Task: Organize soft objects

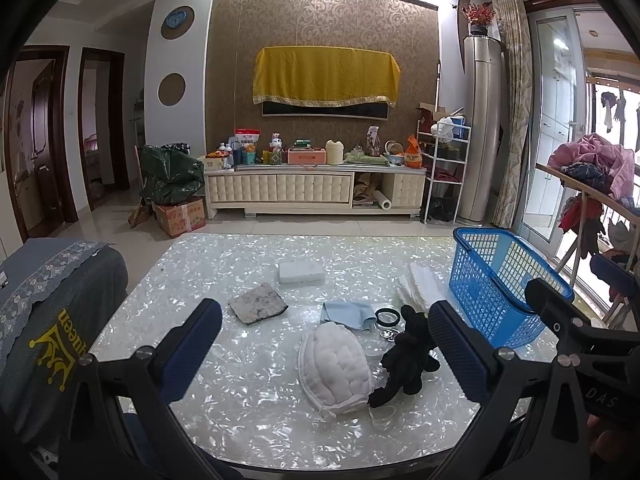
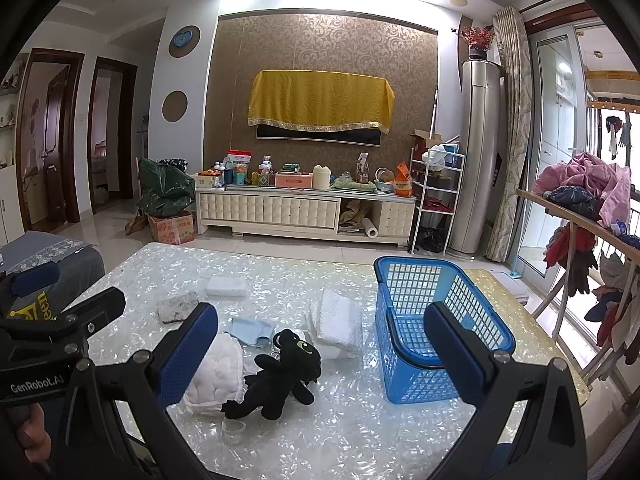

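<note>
On the pearly table (image 1: 248,408) lie a white quilted pad (image 1: 338,366), a black plush dragon (image 1: 408,356), a light blue cloth (image 1: 348,314), a folded white towel (image 1: 420,286), a grey speckled sponge (image 1: 258,304) and a white foam block (image 1: 301,272). A blue plastic basket (image 1: 500,280) stands at the right. My left gripper (image 1: 326,356) is open above the pad and empty. My right gripper (image 2: 320,356) is open and empty, above the dragon (image 2: 280,372) with the basket (image 2: 432,320) to its right. The pad (image 2: 216,376), cloth (image 2: 250,330), towel (image 2: 338,320), sponge (image 2: 176,306) and block (image 2: 226,286) also show there.
A ring-shaped object (image 1: 387,317) lies beside the blue cloth. A grey covered seat (image 1: 52,320) stands left of the table. A clothes rack (image 2: 592,232) stands at the right. A TV cabinet (image 1: 316,190) lines the far wall.
</note>
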{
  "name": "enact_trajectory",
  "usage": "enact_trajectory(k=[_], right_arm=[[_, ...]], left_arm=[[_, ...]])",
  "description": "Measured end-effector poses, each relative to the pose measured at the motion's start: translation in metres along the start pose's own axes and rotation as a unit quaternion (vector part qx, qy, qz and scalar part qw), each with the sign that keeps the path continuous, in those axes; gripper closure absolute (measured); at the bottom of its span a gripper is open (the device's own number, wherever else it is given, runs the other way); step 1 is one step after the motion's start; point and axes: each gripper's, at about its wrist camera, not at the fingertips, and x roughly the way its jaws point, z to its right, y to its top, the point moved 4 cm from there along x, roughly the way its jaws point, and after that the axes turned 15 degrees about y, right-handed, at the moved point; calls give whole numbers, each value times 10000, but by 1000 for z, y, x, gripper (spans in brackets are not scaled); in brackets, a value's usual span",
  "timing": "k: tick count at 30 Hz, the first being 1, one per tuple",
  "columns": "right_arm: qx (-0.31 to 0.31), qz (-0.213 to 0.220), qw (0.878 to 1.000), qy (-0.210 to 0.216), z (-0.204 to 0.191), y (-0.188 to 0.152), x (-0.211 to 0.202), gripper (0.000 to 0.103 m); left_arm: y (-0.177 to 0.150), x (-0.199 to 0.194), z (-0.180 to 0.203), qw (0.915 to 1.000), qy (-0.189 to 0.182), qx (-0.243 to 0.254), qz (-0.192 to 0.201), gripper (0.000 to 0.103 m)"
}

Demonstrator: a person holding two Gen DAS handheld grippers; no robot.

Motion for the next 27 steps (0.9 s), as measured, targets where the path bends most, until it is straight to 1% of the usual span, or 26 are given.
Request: enact_trajectory(k=[27], right_arm=[[-61, 48, 10000, -9, -1, 1, -4, 0]], left_arm=[[0, -5, 2, 10000, -4, 10, 88, 0]])
